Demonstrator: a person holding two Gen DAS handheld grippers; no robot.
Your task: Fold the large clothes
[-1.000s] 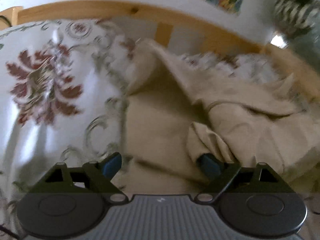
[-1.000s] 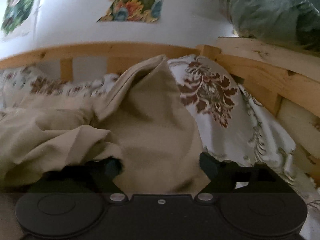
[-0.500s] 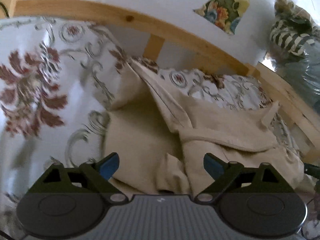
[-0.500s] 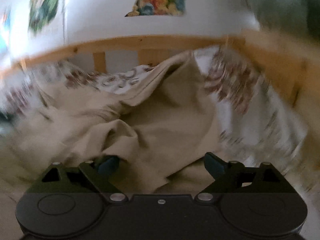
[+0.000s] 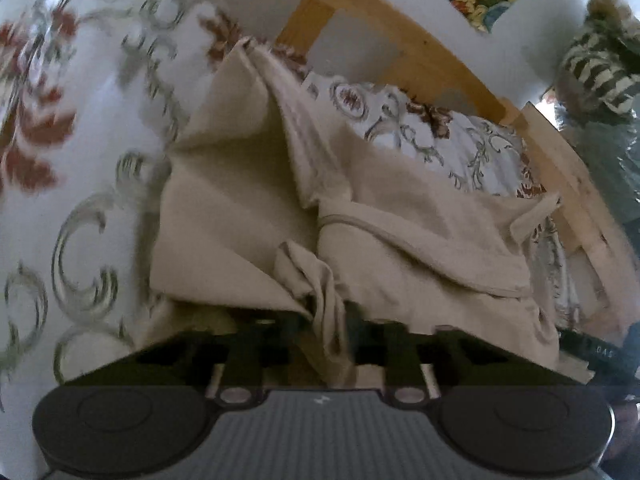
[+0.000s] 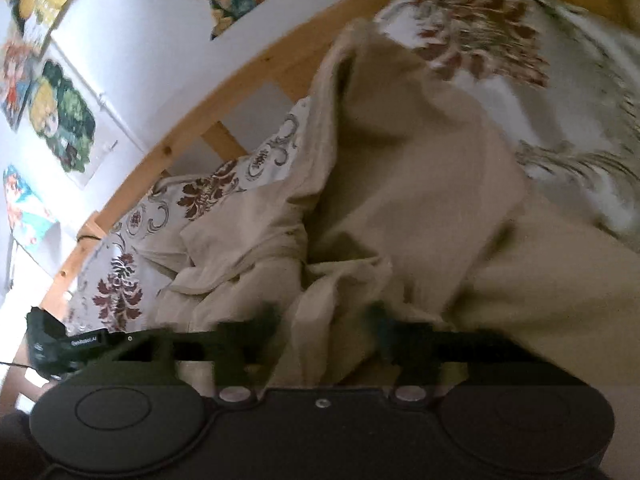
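A large beige garment (image 5: 420,232) lies rumpled on a floral bedsheet (image 5: 80,128). My left gripper (image 5: 326,320) is shut on a bunched fold of the beige garment near its front edge. The garment also fills the right wrist view (image 6: 420,168). My right gripper (image 6: 324,320) is shut on another bunched fold of it. The left gripper's body (image 6: 64,348) shows at the lower left of the right wrist view. The fingertips of both grippers are partly buried in cloth.
A wooden bed rail (image 5: 400,40) runs behind the sheet, with a white wall and colourful posters (image 6: 60,120) beyond. A striped bundle (image 5: 596,68) sits at the far right past the rail corner.
Both grippers were open above the garment. Both have now closed on folds of the beige cloth. The right wrist view has tilted.
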